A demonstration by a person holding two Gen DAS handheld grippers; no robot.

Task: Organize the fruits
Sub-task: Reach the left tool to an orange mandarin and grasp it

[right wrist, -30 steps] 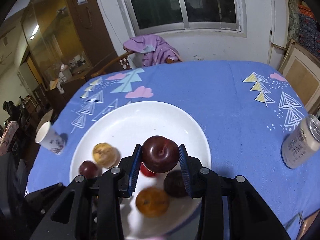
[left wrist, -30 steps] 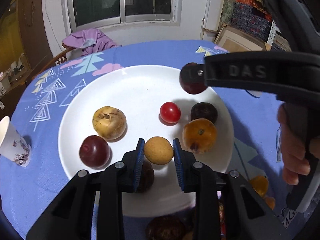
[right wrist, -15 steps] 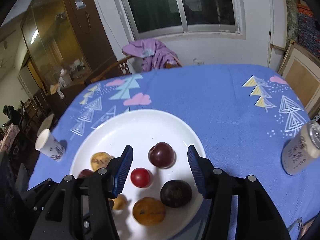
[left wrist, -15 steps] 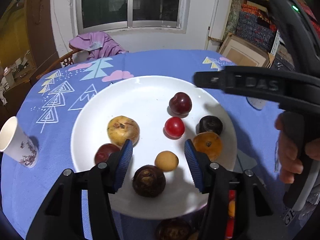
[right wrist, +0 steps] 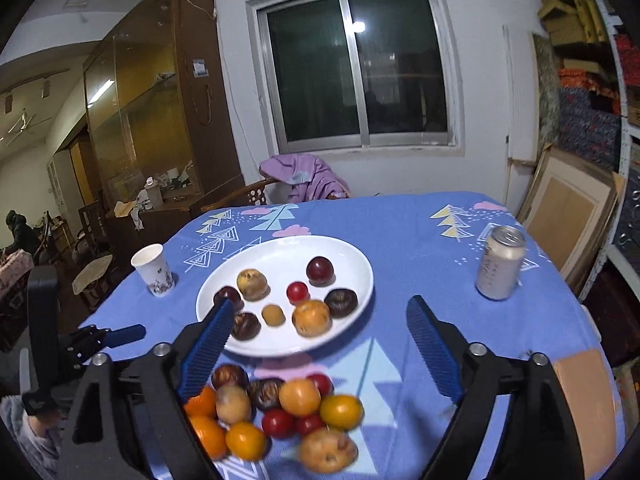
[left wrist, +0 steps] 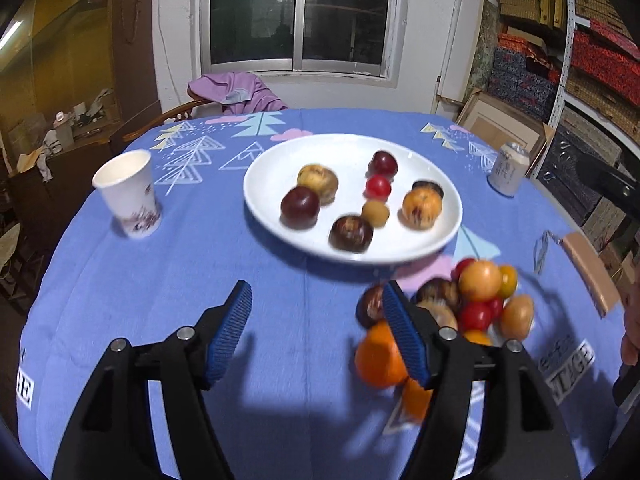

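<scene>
A white plate (left wrist: 276, 232) (right wrist: 348, 332) in the middle of the blue tablecloth holds several fruits, among them a dark red plum (left wrist: 383, 163) (right wrist: 319, 269) at its far side and a small red tomato (left wrist: 377, 187) (right wrist: 297, 291). A pile of loose fruits (left wrist: 476, 300) (right wrist: 280, 404) lies on the cloth in front of the plate. My left gripper (left wrist: 316, 328) is open and empty above the cloth, left of the pile. My right gripper (right wrist: 316, 348) is open and empty above the plate's near rim and the pile.
A paper cup (left wrist: 128, 194) (right wrist: 154, 270) stands left of the plate. A drink can (left wrist: 509, 174) (right wrist: 500, 263) stands to the right. A chair with purple cloth (right wrist: 300, 178) is behind the table. Boxes and shelves line the right wall.
Both grippers opened, let go of their fruits on the plate and drew back toward the near table edge. The loose fruit pile came into view.
</scene>
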